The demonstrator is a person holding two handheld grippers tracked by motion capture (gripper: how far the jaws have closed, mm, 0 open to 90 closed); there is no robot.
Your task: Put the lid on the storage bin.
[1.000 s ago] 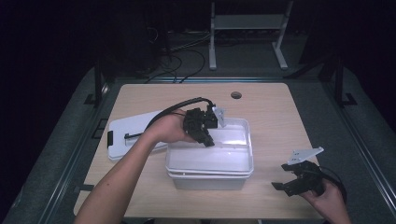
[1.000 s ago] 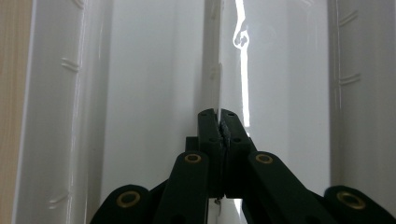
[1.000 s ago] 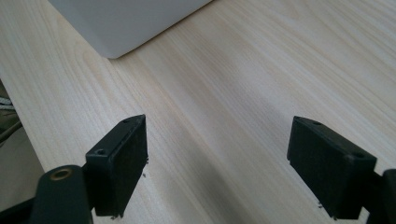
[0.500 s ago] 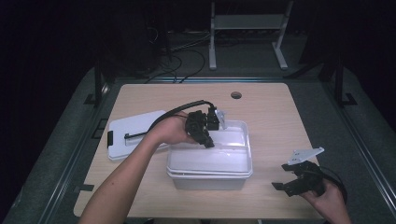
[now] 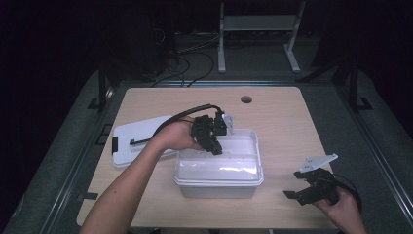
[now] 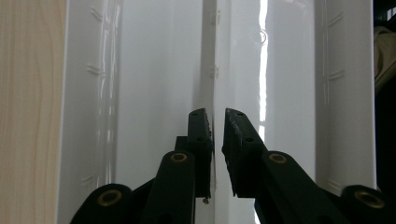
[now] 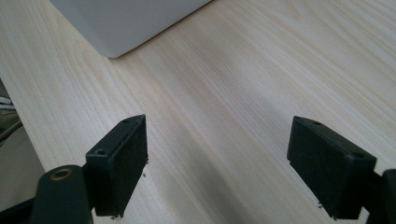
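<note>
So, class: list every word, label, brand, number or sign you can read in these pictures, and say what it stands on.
None: no readable text anywhere.
White plastic box: plain, with moulded ridges inside but no lettering.
White lid: blank; its black clip carries no legible mark.
Wooden table: bare wood grain, no label.
Left hand-held gripper and right hand-held gripper: black, no brand to be read.

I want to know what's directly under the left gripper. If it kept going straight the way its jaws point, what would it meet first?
Most likely the white bin's inner bottom: the left gripper points down into it, nothing between. Depth is unclear.
</note>
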